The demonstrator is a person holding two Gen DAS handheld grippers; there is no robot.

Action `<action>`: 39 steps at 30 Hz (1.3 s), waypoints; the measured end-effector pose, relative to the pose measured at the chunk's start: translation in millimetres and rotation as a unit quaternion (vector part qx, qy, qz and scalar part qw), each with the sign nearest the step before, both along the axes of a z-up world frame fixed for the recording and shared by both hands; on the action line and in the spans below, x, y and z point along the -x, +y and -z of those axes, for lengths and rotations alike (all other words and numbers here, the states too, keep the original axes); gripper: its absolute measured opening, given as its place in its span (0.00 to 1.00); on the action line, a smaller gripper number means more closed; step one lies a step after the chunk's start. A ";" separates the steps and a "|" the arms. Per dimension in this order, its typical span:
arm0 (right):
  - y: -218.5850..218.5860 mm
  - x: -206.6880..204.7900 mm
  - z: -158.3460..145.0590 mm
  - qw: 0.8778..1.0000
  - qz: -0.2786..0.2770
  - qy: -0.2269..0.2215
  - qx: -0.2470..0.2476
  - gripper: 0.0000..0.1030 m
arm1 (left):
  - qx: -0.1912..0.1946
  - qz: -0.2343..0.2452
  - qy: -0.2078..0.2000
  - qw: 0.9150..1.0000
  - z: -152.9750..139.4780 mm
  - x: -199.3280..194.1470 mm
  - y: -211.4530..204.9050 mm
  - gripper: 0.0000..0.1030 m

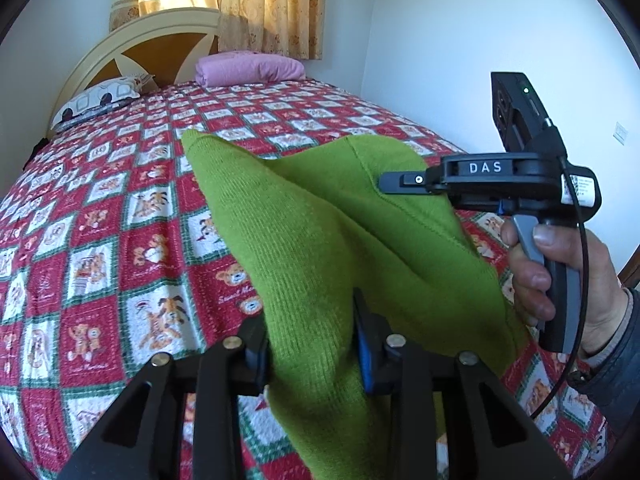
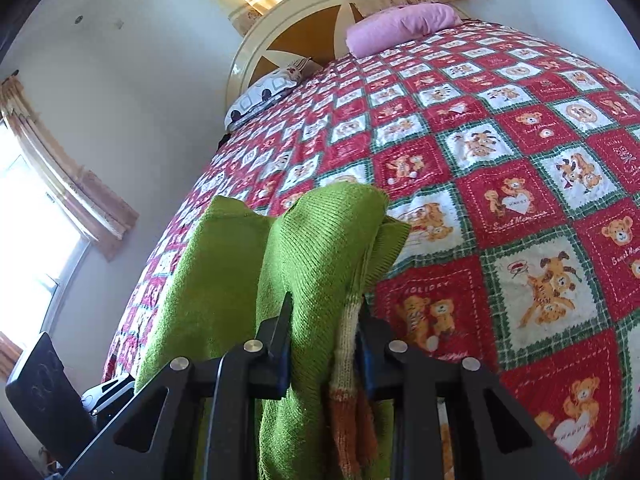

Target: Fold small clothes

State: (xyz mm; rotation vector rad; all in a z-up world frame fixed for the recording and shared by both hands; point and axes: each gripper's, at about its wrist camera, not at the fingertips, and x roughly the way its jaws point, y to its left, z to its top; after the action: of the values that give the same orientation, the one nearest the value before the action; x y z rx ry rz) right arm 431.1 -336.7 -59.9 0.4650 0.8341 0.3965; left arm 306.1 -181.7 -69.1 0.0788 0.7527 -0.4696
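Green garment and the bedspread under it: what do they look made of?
The green garment, clamped by the left gripper and the right gripper, looks like matte knitted yarn, probably wool or acrylic: fine ribbed rows show. The bedspread looks like printed quilted cotton, going by its stitched, puckered squares; the fibre is uncertain.

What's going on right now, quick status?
Left hand-held gripper and right hand-held gripper both clamped on green knit garment. Garment lifted above quilted bed. Nothing blocking.
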 end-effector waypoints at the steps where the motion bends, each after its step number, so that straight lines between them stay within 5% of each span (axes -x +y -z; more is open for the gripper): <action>1: 2.0 2.4 -1.3 1.000 -0.001 -0.001 -0.002 0.25 | 0.000 -0.001 -0.002 1.000 -1.0 1.8 2.5 0.33; 39: 178.6 74.2 -15.0 0.990 -0.132 -0.008 -0.052 0.24 | 0.002 -0.115 -0.018 0.993 -10.8 112.1 153.0 0.33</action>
State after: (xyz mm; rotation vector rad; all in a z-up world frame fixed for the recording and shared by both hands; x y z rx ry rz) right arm 356.9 -158.1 -44.8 0.4471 0.8646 0.6904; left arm 194.0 -28.7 -58.4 -0.0031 0.7163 -0.2501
